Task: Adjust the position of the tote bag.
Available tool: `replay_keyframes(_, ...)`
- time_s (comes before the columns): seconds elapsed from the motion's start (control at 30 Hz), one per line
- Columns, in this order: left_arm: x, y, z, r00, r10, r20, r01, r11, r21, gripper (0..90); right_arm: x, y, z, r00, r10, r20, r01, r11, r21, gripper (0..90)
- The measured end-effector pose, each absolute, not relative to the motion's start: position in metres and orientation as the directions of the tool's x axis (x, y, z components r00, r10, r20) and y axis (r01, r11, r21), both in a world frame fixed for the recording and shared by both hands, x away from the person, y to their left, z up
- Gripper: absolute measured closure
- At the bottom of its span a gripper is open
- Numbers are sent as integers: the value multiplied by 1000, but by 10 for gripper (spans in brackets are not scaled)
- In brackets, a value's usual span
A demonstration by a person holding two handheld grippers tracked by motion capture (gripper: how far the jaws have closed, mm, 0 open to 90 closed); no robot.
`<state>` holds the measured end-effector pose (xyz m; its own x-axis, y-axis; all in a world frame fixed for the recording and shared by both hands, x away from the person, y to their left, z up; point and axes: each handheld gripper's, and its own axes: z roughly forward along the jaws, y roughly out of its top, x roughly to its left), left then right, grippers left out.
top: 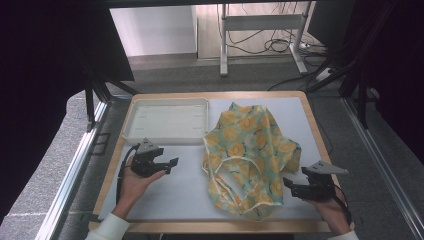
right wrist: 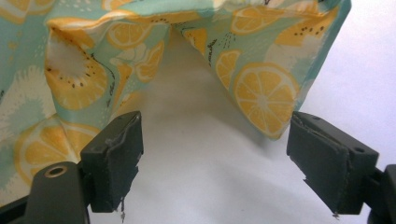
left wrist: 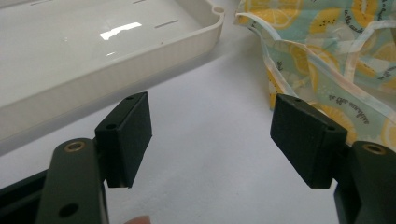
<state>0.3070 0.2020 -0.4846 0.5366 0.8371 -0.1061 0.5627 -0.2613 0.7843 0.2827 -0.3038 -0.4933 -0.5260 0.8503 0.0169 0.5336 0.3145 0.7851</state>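
The lemon-print cloth (top: 250, 157) lies crumpled on the white mat (top: 185, 195) of the desk (top: 309, 107), right of centre, with its white drawstring cords looping across its near-left part. Its upper edge reaches toward the far side of the mat; its lower edge ends near the front edge.

The right hand-held gripper (top: 289, 185) sits just beside the cloth's lower right edge, pointing left toward it. In the right gripper view, its jaws stand wide apart with bare mat between them; a fold of the cloth hangs just ahead of the pads (right wrist: 116, 154) and is not pinched.

The left hand-held gripper (top: 170, 165) rests left of the cloth, well apart from it, pointing right. In the left gripper view, its jaws are spread wide with nothing between them, and the cloth (left wrist: 327, 51) lies ahead at the right.

A shallow white tray (top: 167, 120) sits at the far left of the mat, just beside the cloth's upper left edge.
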Motion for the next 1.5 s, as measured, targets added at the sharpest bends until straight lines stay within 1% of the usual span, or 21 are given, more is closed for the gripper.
replay_keyframes(0.2, 308, 202, -477, 558, 821, -118, 559, -267, 785, 296, 281, -303, -493, -523, 852, 6, 531, 321, 784, 191)
replay_keyframes(0.8, 316, 198, -467, 573, 810, -122, 554, -274, 786, 303, 282, -304, -494, -514, 858, -2, 534, 322, 781, 191)
replay_keyframes(1.03, 323, 192, -465, 583, 801, -136, 554, -268, 788, 310, 281, -304, -494, -514, 858, -6, 536, 326, 779, 190)
replay_keyframes(1.3, 329, 185, -461, 593, 795, -130, 551, -282, 786, 309, 281, -303, -495, -526, 851, -16, 520, 336, 785, 191)
replay_keyframes(1.5, 336, 177, -455, 603, 786, -134, 540, -279, 794, 314, 281, -302, -496, -525, 851, -19, 526, 342, 779, 190)
